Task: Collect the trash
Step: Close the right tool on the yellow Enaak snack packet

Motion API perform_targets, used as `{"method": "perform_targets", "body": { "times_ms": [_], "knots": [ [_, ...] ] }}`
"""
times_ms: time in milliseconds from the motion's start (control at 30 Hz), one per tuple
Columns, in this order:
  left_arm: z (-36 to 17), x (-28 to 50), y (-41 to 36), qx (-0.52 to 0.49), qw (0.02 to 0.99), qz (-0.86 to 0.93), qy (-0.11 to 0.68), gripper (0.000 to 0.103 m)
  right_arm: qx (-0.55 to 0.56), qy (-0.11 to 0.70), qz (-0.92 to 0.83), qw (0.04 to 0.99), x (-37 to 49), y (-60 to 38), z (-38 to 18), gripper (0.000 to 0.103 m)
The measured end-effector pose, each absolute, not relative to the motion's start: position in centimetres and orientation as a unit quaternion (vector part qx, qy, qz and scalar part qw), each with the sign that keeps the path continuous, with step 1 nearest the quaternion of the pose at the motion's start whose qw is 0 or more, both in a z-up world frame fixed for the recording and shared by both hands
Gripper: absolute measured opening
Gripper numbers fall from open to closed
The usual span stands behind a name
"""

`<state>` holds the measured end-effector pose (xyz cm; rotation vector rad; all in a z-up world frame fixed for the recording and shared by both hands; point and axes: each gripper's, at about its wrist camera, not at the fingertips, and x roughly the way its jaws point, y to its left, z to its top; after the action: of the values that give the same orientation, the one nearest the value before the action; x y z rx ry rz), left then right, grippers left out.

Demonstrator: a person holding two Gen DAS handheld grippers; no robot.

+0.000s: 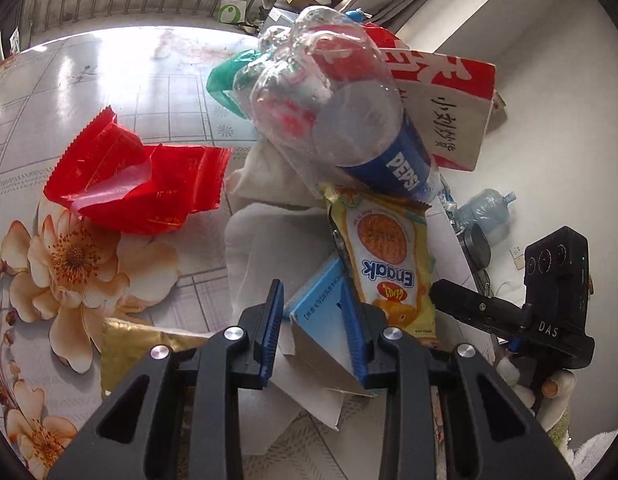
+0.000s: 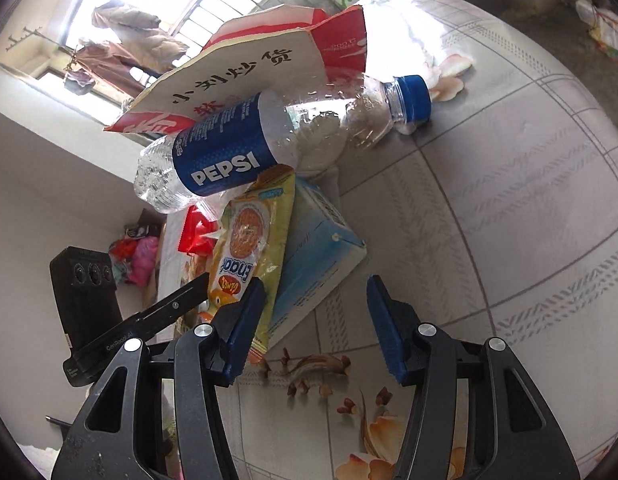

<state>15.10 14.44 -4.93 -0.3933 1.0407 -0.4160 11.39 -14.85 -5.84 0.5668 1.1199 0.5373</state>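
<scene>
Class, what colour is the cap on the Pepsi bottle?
Blue: the cap on the Pepsi bottle shows best in the right wrist view.

A table [image 1: 157, 92] covered in a glossy cloth printed with grid lines and peach flowers carries the trash. Ahead and left of the left gripper [image 1: 315, 322] lies a crumpled red wrapper [image 1: 141, 184]. Straight ahead, white paper [image 1: 265, 240] rests on the cloth under a pile of trash. Near its left finger lies a gold wrapper [image 1: 145, 348]. Ahead of the right gripper [image 2: 315, 324], a light blue box [image 2: 317, 264] sits on the cloth.
</scene>
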Motion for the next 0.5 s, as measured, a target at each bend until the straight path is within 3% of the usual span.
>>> {"method": "perform_targets", "body": {
  "times_ms": [500],
  "knots": [
    [-5.6,10.4,11.4,-0.220,0.782,-0.274,0.515,0.028,0.274,0.516,0.236,0.776,10.0,-19.6,-4.7,0.049]
  ]
}}
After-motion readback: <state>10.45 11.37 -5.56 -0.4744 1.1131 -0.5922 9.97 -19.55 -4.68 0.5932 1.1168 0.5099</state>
